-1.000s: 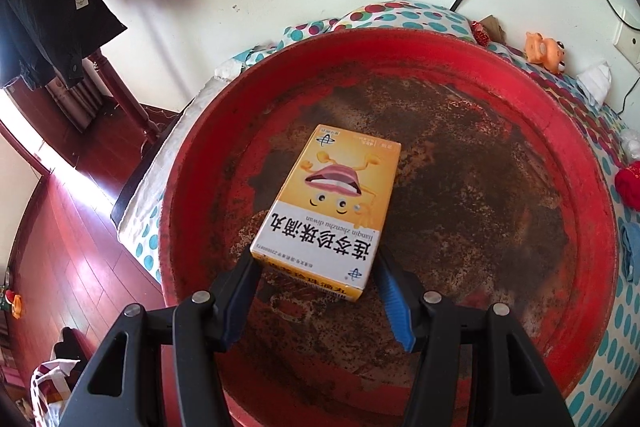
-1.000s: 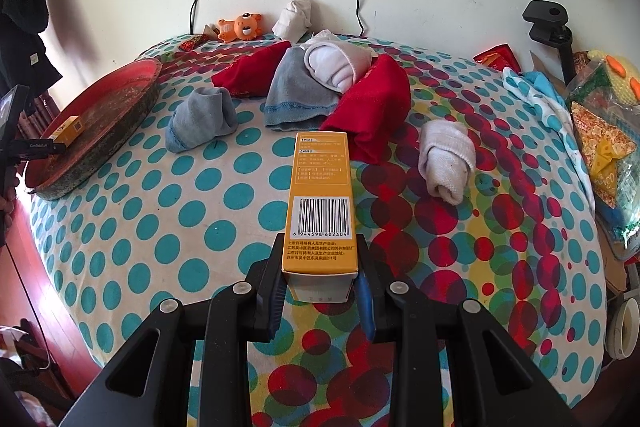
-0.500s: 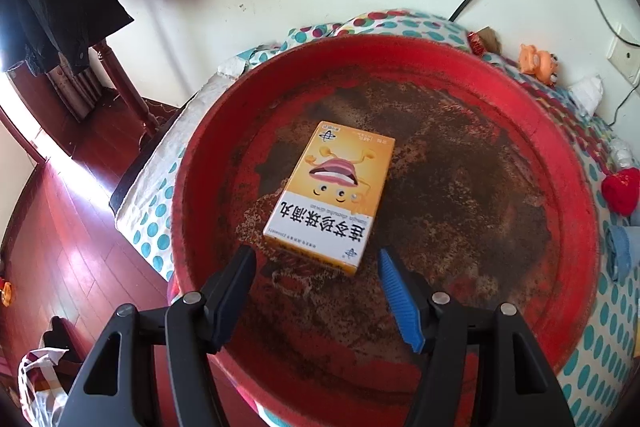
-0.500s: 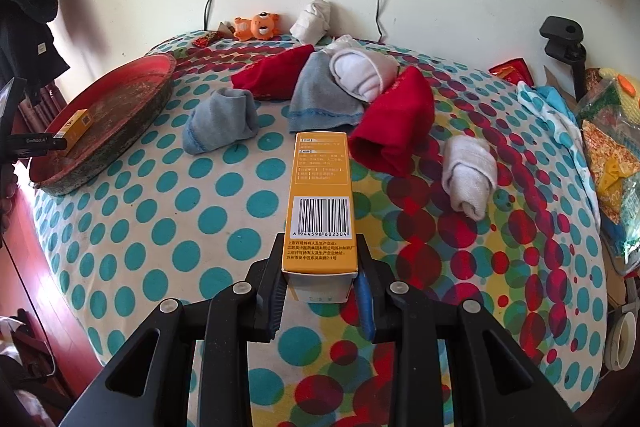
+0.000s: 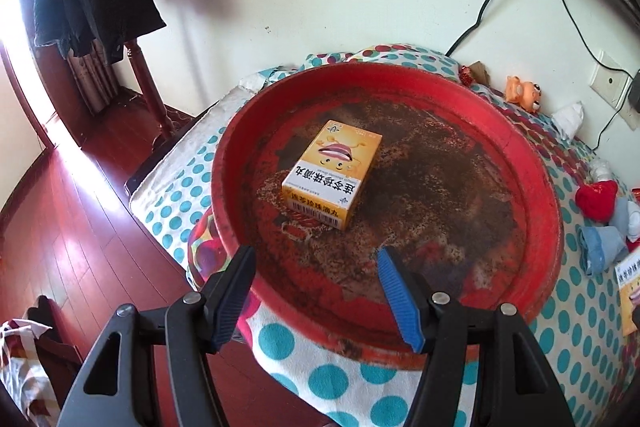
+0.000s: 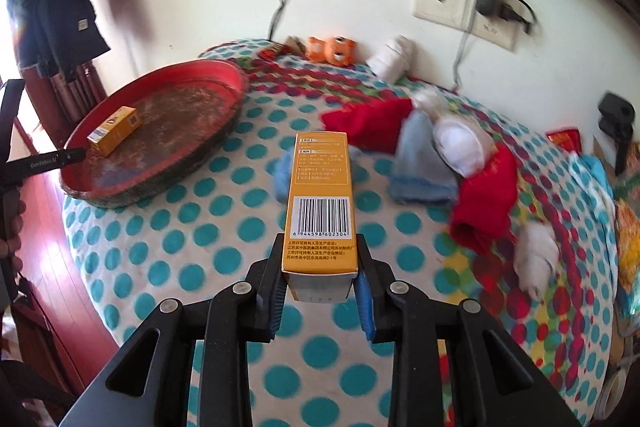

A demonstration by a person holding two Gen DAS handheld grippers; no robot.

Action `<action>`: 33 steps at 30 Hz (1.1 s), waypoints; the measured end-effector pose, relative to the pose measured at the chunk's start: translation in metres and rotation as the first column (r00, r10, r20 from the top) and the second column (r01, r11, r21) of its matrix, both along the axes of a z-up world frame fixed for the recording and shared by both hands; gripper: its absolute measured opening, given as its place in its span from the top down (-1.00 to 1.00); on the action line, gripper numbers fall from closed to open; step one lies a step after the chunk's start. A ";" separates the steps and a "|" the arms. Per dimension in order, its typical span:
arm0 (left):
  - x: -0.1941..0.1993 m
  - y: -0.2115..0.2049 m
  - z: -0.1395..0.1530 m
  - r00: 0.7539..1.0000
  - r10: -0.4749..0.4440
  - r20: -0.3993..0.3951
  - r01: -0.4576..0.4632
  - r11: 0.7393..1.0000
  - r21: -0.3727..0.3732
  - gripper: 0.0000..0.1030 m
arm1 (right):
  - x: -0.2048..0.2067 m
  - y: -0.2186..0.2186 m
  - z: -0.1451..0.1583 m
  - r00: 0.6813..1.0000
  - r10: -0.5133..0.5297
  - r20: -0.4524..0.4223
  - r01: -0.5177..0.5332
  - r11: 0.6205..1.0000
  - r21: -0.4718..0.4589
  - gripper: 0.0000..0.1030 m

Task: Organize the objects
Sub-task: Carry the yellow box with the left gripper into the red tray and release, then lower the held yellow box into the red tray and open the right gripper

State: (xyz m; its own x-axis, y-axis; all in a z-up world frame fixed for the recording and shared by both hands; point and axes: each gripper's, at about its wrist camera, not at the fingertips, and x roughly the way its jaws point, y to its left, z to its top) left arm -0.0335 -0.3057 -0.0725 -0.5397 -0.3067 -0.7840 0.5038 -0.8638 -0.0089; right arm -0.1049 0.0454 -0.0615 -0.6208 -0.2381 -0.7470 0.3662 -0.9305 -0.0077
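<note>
Where the polka-dot tabletop (image 6: 248, 227) meets the white wall, a red tray (image 5: 536, 187) sits at its left end above a red wood floor (image 5: 60, 227), socks (image 6: 420, 163) piled at right. Compared with a second ago, the left tool (image 5: 316, 275) has backed off the yellow box (image 5: 332, 173) lying in the tray, jaws having just opened wider and empty. The right tool (image 6: 320, 291) still clamps a second yellow box (image 6: 322, 203) above the tabletop.

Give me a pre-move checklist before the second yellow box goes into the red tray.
1. Right gripper shut on the held yellow box: ok.
2. Left gripper open and off the first yellow box: ok.
3. First box lying flat in the red tray: ok.
4. Bare tray floor beside the first box: ok.
5. Left gripper clear of the tray rim: not ok, it hangs over the near rim.
6. Held box's underside: cannot tell.
</note>
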 end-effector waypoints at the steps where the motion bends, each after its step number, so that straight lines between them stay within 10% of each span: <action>1: 0.003 0.001 0.000 1.000 -0.004 -0.011 0.004 1.000 0.017 -0.27 | -0.003 -0.009 0.003 1.000 0.017 -0.006 -0.017 1.000 -0.002 0.45; 33: 0.023 -0.014 0.006 0.995 0.062 -0.072 -0.063 0.998 -0.020 -0.27 | -0.107 -0.185 -0.020 0.989 0.147 0.027 -0.150 0.980 0.129 0.45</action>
State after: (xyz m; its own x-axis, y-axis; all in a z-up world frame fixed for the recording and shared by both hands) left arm -0.0102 -0.3193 -0.0661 -0.5732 -0.3585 -0.7369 0.5555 -0.8311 -0.0278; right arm -0.2117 -0.1394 -0.0817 -0.5728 -0.2266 -0.7877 0.5013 -0.8572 -0.1179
